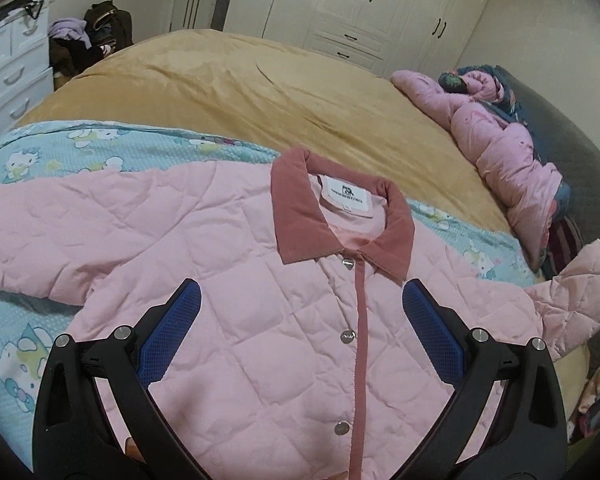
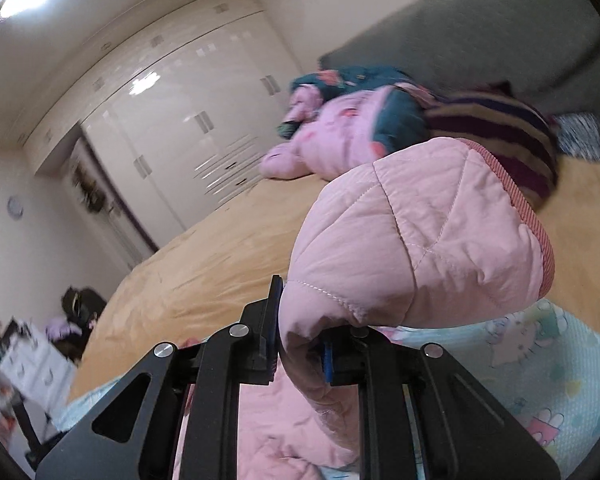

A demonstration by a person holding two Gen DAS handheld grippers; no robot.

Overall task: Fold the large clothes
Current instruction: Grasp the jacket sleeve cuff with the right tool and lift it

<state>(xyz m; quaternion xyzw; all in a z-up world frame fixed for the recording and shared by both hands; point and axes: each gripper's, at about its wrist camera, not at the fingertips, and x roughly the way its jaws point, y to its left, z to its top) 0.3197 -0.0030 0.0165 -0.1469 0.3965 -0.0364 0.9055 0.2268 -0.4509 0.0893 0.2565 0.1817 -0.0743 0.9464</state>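
A pink quilted jacket [image 1: 228, 304] with a dusty-red collar [image 1: 300, 184] lies front up and buttoned on a blue cartoon-print sheet [image 1: 72, 148]. My left gripper [image 1: 300, 300] hovers above its chest, open, blue pads wide apart, nothing between them. One sleeve stretches out flat to the left. The other sleeve [image 1: 580, 276] is lifted at the right edge. In the right wrist view my right gripper [image 2: 300, 344] is shut on that sleeve [image 2: 420, 236] near its cuff, holding it up off the bed; the red cuff trim [image 2: 536, 232] curls over.
A mustard blanket [image 1: 260, 92] covers the bed beyond the sheet. A crumpled pink and teal quilt [image 1: 500, 136] and a striped cloth [image 2: 500, 128] lie by the grey headboard [image 1: 572, 152]. White wardrobes [image 1: 360, 8] fill the far wall; a white dresser [image 1: 12, 68] and clothes pile [image 1: 88, 40] stand left.
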